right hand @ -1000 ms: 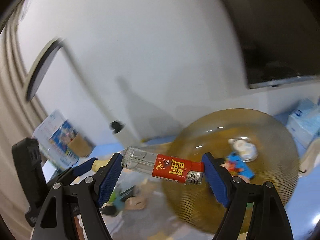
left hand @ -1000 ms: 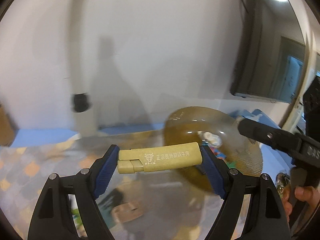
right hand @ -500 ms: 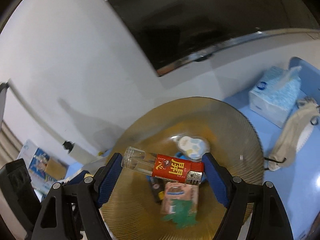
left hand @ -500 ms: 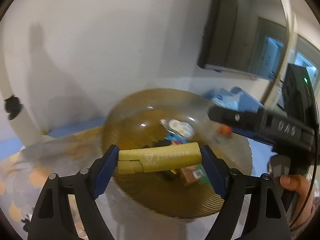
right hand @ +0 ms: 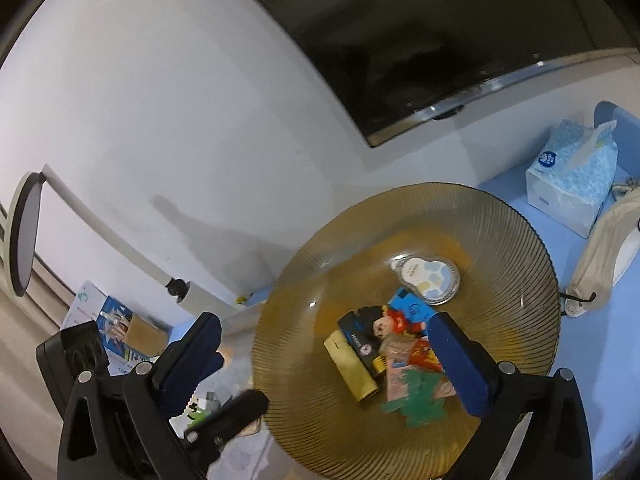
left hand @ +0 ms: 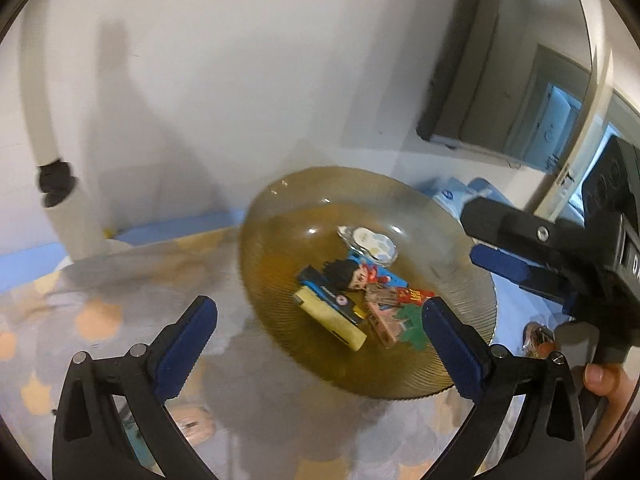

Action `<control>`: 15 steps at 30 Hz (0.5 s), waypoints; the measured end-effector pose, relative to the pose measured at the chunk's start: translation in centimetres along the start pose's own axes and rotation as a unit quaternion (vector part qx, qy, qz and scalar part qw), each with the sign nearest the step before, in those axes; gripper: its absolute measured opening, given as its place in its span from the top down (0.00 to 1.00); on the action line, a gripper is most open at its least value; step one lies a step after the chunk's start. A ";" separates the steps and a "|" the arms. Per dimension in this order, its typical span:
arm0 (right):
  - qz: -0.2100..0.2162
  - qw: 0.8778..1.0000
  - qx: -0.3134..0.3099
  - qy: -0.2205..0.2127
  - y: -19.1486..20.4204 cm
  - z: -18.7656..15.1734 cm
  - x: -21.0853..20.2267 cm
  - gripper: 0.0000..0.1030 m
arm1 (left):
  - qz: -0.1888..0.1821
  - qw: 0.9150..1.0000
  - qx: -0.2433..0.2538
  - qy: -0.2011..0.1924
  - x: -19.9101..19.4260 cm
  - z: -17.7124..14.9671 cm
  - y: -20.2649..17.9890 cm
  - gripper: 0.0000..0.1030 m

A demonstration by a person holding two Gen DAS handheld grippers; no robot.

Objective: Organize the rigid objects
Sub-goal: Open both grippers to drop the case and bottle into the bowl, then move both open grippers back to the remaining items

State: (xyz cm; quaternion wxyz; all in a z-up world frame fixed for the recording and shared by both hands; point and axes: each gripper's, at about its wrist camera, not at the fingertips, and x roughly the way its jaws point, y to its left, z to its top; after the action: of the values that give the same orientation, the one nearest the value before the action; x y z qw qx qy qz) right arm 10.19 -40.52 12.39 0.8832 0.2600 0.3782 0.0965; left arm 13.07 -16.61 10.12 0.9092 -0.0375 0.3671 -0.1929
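A ribbed amber glass plate [left hand: 276,216] [right hand: 500,220] holds several small items. A yellow lighter [left hand: 332,322] [right hand: 352,368] lies in it beside a red-labelled lighter [left hand: 416,296] [right hand: 426,354], a cartoon figure [left hand: 352,274] [right hand: 386,324], a pink packet [left hand: 382,320], a green piece [right hand: 420,400] and a round paw-print tin [left hand: 372,240] [right hand: 430,276]. My left gripper [left hand: 320,344] is open and empty just before the plate. My right gripper [right hand: 332,364] is open and empty over the plate; it also shows in the left wrist view [left hand: 504,264].
A white lamp arm [left hand: 52,168] [right hand: 120,240] stands at the wall left of the plate. A tissue box [right hand: 572,184] and a beige cloth [right hand: 600,248] lie on the blue surface at right. Boxes [right hand: 120,328] stand at far left. A dark screen [right hand: 440,32] hangs above.
Both grippers opened and let go: the yellow lighter and the red-labelled lighter now lie in the plate. Both grippers stay close over the plate.
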 end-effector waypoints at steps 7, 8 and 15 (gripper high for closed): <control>0.003 1.000 -0.028 0.002 4.0 -1.0 -0.4 0.00 | 0.013 1.000 -0.010 -0.022 -4.0 0.0 3.2 0.01; 0.004 0.999 -0.032 0.002 4.6 -1.2 -0.4 0.00 | 0.015 1.000 -0.011 -0.024 -4.5 -0.1 3.7 0.01; 0.019 0.997 -0.072 0.015 9.8 -3.1 0.7 0.00 | 0.067 0.997 -0.029 -0.035 -8.2 -1.1 8.7 0.01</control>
State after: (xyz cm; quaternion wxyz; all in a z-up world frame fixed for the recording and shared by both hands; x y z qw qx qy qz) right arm 8.70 -30.83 15.38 0.8920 0.2016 0.3782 0.1437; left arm 9.73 -5.39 12.85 0.9308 -0.0454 0.3424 -0.1195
